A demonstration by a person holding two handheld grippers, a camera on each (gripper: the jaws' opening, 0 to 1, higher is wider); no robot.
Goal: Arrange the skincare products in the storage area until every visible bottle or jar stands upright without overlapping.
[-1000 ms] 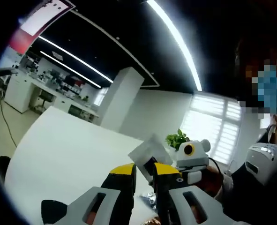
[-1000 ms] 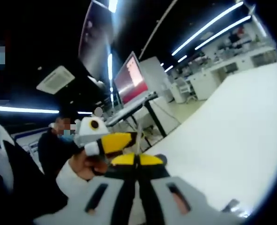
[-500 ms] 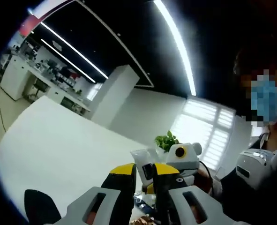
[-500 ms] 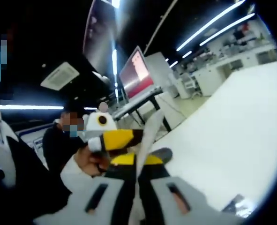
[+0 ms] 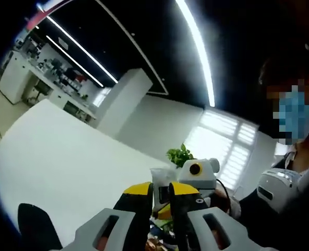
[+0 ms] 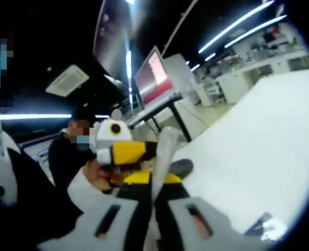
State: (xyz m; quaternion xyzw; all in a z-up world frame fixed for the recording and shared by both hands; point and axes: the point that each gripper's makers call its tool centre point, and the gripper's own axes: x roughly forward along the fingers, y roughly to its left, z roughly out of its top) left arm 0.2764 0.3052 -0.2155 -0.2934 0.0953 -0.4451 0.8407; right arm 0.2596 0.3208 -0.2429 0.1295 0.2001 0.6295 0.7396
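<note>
Pinches a thin, pale, flat sachet [image 6: 163, 149] in the right tongs [image 6: 151, 178], clenched at their yellow tips, with the sachet rising edge-on and slightly tilted from between them in the right gripper view. Holds that sachet up in the air, above the broad white tabletop [image 6: 259, 151] and not touching it. Meets it from the left with the left tongs [image 5: 160, 189], gripped by a hand [image 6: 99, 177] in a white cuff; seen from the right gripper view, reaches the sachet's side with the yellow tips. In the left gripper view, shows the sachet face-on in the narrow gap between those tips, translucent and crinkled; cannot tell there whether the left tongs actually squeeze it or merely stand around it. Lies flat on the tabletop just behind the right tongs: a small dark oval object [image 6: 181, 167], too blurred to name. Glints at the lower right of the right gripper view: a shiny dark packet [image 6: 266, 227], apart from the sachet. Stands past the tongs in the left gripper view: a leafy green plant [image 5: 180, 155], before a bright window with white slats [image 5: 227, 149]. Rises beyond the tabletop's far edge in the right gripper view: a red-and-white screen on a dark stand [image 6: 154, 77].
</note>
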